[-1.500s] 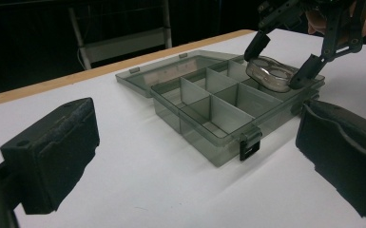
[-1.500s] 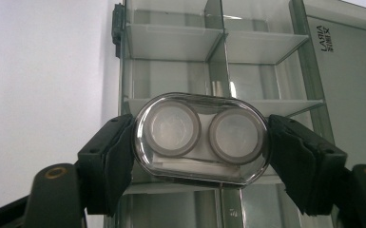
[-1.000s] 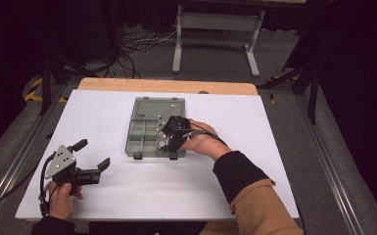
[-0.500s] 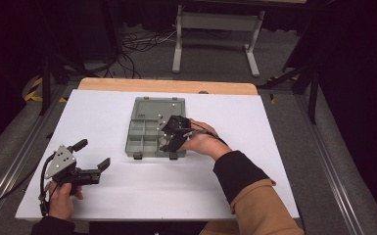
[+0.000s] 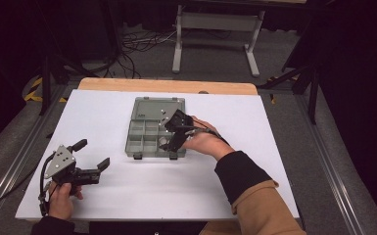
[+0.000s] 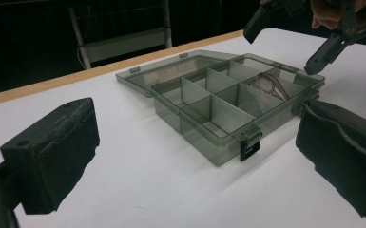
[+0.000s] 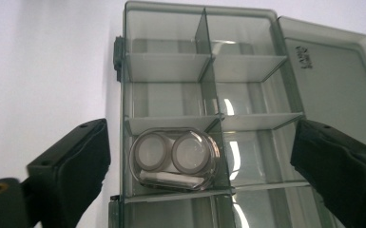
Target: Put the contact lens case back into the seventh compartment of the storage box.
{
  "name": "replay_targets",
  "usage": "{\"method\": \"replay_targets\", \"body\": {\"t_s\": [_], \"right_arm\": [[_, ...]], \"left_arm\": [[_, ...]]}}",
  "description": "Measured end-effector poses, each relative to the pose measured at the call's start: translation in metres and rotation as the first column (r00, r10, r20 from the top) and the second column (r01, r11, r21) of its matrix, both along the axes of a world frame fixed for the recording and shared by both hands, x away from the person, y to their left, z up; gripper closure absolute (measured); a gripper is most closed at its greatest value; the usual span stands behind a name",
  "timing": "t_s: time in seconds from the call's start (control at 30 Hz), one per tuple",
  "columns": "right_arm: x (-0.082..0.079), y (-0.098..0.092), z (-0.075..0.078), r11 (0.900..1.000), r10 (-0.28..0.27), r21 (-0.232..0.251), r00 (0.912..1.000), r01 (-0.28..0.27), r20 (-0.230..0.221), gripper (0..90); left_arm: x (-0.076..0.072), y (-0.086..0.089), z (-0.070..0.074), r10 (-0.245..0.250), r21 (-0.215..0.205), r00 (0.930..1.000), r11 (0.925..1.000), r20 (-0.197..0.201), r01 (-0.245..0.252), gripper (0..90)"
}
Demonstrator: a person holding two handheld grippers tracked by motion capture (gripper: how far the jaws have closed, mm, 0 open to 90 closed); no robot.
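A grey see-through organiser box [image 5: 144,134] lies open mid-table, its lid [image 5: 156,105] flat on the far side. In the right gripper view a clear twin-round lens case [image 7: 173,159] rests in one compartment of the box [image 7: 171,66]. My right gripper [image 5: 168,134] hovers over the box's right side, open and empty, with its jaws on either side of that compartment [image 7: 202,142]. My left gripper [image 5: 93,153] rests at the near left of the table, open and empty, pointing at the box [image 6: 209,109]. The left gripper view also catches the right gripper [image 6: 281,50] above the case [image 6: 266,85].
The box sits on a white table top [image 5: 274,147] with a wooden strip [image 5: 166,85] along its far edge. Beyond that edge stand a metal stand [image 5: 215,29] and floor cables [image 5: 132,46]. A sleeved forearm [image 5: 245,181] crosses the near right of the table.
The right gripper has shifted slightly over the box's right side. The left gripper has stayed where it was.
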State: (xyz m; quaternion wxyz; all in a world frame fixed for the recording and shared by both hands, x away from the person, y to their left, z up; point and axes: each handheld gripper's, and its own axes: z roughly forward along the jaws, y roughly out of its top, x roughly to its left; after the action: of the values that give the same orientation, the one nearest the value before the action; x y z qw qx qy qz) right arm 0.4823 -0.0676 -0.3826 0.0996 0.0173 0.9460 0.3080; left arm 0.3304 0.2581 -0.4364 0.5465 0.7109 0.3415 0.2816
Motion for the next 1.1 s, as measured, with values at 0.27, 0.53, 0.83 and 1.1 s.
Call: {"method": "replay_targets", "body": {"t_s": [0.27, 0.53, 0.83, 1.1], "right_arm": [[-0.008, -0.004, 0.012, 1.000, -0.009, 0.028, 0.9997, 0.008, 0.025, 4.6], [-0.017, -0.009, 0.023, 0.998, -0.012, 0.057, 0.9991, 0.009, 0.041, 4.1], [-0.029, -0.017, 0.029, 0.997, -0.038, 0.067, 0.9975, 0.034, 0.060, 4.4], [-0.044, -0.033, 0.036, 0.992, -0.077, 0.110, 0.9937, 0.068, 0.081, 4.4]], "left_arm": [[0.000, 0.000, 0.000, 0.001, -0.001, 1.0000, 1.0000, -0.001, -0.001, 1.5], [0.000, 0.000, 0.000, 0.000, 0.003, 1.0000, 1.0000, 0.000, 0.000, 1.5], [0.000, 0.000, 0.000, 0.000, 0.004, 1.0000, 1.0000, 0.000, 0.000, 1.5], [0.000, 0.000, 0.000, 0.002, 0.004, 1.0000, 1.0000, 0.001, -0.002, 1.5]]}}
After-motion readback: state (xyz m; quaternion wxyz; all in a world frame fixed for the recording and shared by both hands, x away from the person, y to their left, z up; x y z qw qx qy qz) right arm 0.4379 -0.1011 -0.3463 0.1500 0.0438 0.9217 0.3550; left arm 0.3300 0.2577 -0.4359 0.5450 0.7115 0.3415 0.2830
